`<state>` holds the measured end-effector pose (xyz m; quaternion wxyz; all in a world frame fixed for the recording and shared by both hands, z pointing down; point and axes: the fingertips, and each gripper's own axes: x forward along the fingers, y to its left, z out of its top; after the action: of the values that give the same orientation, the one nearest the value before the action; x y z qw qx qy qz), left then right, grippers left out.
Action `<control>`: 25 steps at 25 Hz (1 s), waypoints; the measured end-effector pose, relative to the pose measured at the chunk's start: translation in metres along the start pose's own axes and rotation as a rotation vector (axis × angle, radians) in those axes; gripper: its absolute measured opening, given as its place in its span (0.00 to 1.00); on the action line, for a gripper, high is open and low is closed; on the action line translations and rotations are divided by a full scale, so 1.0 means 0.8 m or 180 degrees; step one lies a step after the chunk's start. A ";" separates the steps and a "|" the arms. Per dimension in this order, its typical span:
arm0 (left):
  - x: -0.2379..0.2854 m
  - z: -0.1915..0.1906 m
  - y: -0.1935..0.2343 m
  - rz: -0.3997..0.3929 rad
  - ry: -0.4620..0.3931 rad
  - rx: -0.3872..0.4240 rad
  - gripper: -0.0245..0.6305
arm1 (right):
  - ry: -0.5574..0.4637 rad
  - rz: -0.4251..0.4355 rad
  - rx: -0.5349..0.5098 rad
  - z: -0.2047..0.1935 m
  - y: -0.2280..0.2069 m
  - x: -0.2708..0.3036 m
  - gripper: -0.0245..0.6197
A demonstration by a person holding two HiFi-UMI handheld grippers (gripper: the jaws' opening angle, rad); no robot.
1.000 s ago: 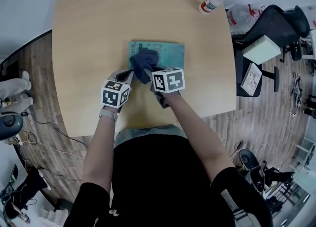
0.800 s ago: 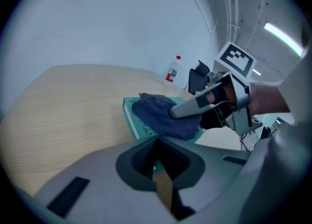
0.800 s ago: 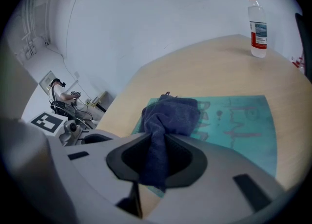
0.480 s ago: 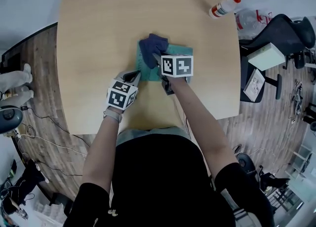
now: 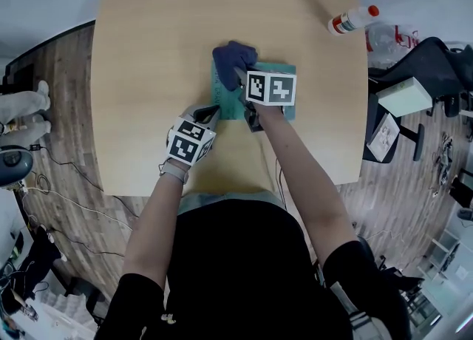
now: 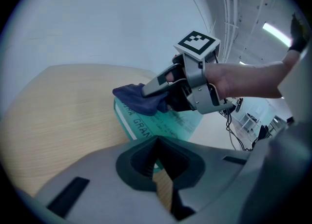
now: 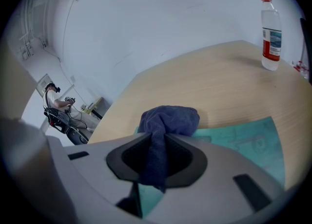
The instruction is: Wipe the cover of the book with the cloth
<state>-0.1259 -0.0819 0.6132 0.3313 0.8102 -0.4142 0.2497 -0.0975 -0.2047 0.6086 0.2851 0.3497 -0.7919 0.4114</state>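
Observation:
A teal book [image 5: 229, 102] lies flat on the wooden table [image 5: 148, 50]. A dark blue cloth [image 5: 233, 55] rests on its far left corner and hangs over the far edge. My right gripper [image 5: 239, 74] is shut on the cloth [image 7: 170, 118], a strip of which runs down between the jaws, with the book's cover [image 7: 243, 138] below and to the right. My left gripper [image 5: 209, 114] sits at the book's near left corner, shut on that corner. The left gripper view shows the book [image 6: 170, 123], the cloth [image 6: 139, 101] and the right gripper [image 6: 156, 87] beyond.
A clear bottle with a red cap [image 5: 353, 19] lies at the table's far right corner; it is seen too as the bottle [image 7: 270, 30]. Black office chairs [image 5: 436, 58] and a white box [image 5: 403, 94] are off the right edge. Cables [image 5: 66, 198] run over the floor at left.
My right gripper has pushed the cloth away from me across the cover, from the book's left middle to its far left corner. The left gripper stays at the near left corner.

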 end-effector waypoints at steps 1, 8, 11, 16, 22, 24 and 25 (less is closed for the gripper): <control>0.000 0.000 0.000 -0.0005 0.0003 0.0005 0.07 | 0.0002 0.0005 0.0001 0.002 0.003 0.003 0.18; -0.001 -0.001 0.000 -0.0022 0.0007 -0.0002 0.07 | 0.0035 0.0092 -0.0029 0.014 0.026 0.022 0.18; -0.001 0.000 -0.001 -0.0026 0.0001 0.0000 0.07 | 0.0044 0.0158 -0.0071 0.019 0.036 0.029 0.19; -0.001 -0.001 0.002 -0.0028 -0.0003 -0.0003 0.07 | 0.0104 0.0211 -0.0214 0.016 0.054 0.039 0.19; -0.001 -0.001 0.003 0.0022 -0.0061 -0.0037 0.07 | 0.0195 0.0261 -0.0360 -0.002 0.065 0.036 0.19; -0.001 -0.002 0.004 0.0031 -0.0093 -0.0063 0.07 | 0.0214 0.0268 -0.0387 -0.011 0.067 0.032 0.19; -0.001 -0.001 0.004 0.0037 -0.0117 -0.0071 0.07 | 0.0214 0.0267 -0.0399 -0.015 0.067 0.030 0.19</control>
<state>-0.1295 -0.0823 0.6143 0.3313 0.8084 -0.4277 0.2321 -0.1520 -0.1801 0.6079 0.3153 0.2836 -0.8201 0.3842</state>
